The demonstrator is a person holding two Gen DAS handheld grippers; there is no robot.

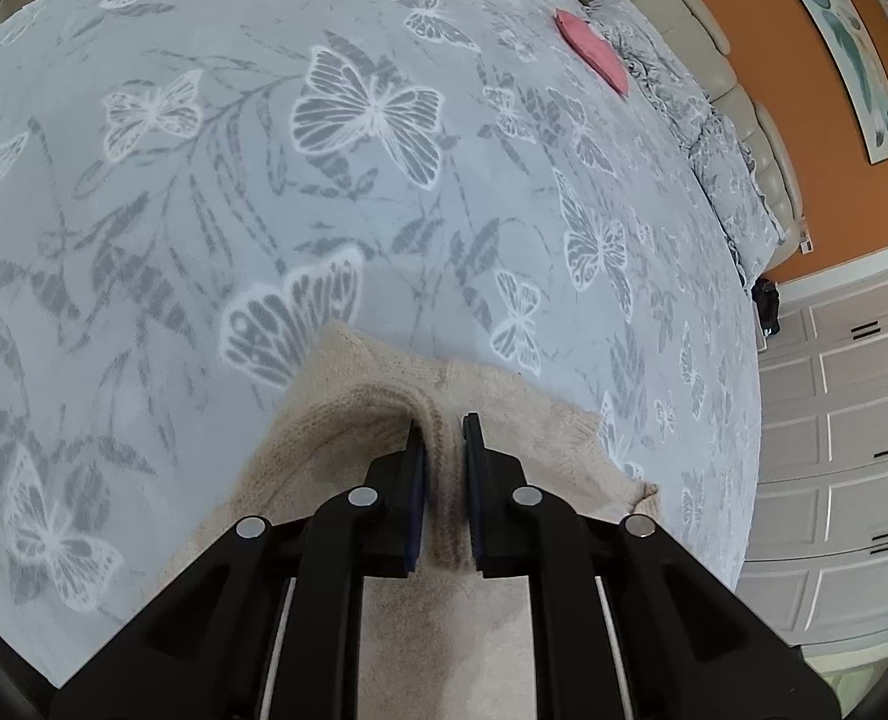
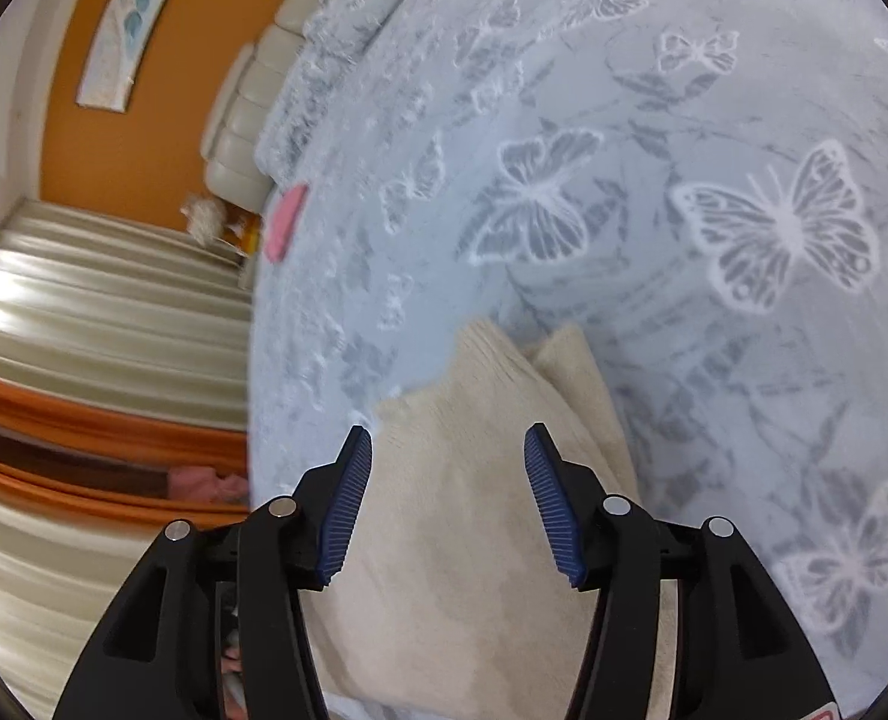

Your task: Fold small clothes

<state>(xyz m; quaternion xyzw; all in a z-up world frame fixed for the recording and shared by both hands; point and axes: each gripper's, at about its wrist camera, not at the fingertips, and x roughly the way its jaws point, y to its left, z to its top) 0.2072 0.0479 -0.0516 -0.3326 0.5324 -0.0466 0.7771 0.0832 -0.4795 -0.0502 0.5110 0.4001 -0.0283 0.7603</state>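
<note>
A small cream knitted garment (image 1: 360, 420) lies on the grey butterfly-print bedspread (image 1: 324, 210). My left gripper (image 1: 444, 426) is shut on a ribbed edge of the garment, which bunches up between its pads. In the right wrist view the same cream garment (image 2: 480, 510) lies partly folded under my right gripper (image 2: 449, 441), which is open and empty just above the cloth. A folded pink cloth (image 1: 591, 51) lies far off near the pillows and shows in the right wrist view (image 2: 285, 222) too.
Grey pillows (image 1: 714, 150) and a cream padded headboard (image 1: 684, 6) line the bed's far side. White cupboards (image 1: 846, 420) stand to the right. Striped curtains (image 2: 102, 312) and an orange wall (image 2: 144, 138) lie beyond the bed's edge.
</note>
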